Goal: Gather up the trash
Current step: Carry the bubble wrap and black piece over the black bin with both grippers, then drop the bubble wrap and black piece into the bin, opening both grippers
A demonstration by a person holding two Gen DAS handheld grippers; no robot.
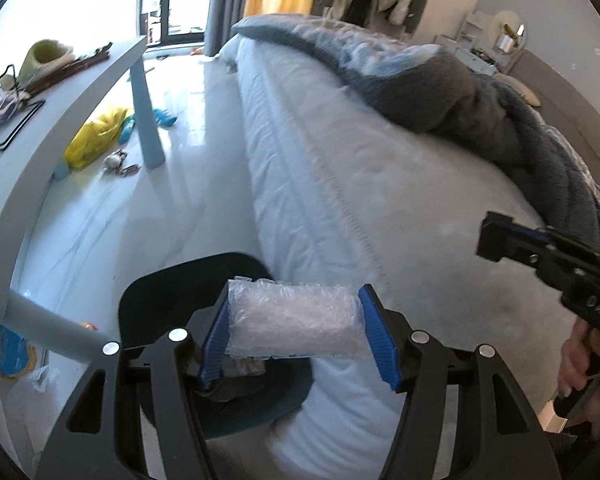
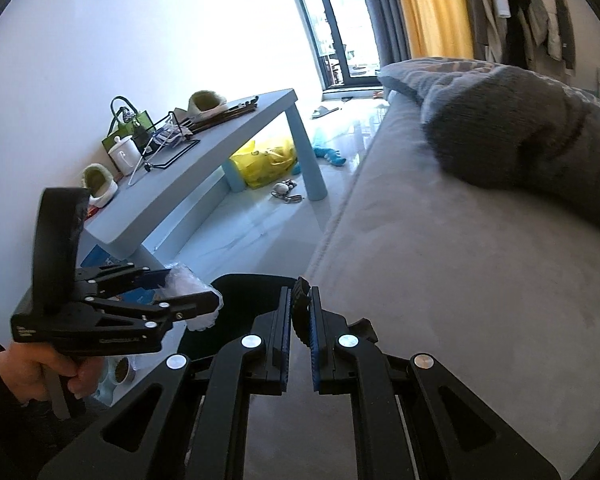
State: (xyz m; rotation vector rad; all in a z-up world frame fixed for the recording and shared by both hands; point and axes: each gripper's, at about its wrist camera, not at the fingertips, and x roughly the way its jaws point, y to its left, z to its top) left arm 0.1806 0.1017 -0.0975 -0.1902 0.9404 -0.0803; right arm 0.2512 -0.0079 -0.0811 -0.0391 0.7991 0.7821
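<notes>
Bubble-wrap roll [image 1: 294, 320] lies crosswise, pinched endwise in the left gripper [image 1: 296, 334], directly above the dark bin [image 1: 160, 300]; right gripper [image 2: 300, 322] stays-free, pressed together.

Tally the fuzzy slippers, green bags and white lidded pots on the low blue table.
Fuzzy slippers: 2
Green bag: 1
White lidded pot: 1
Total: 4

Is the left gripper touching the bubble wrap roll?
Touching: in the left wrist view both blue pads of the left gripper press the ends of the bubble wrap roll.
</notes>
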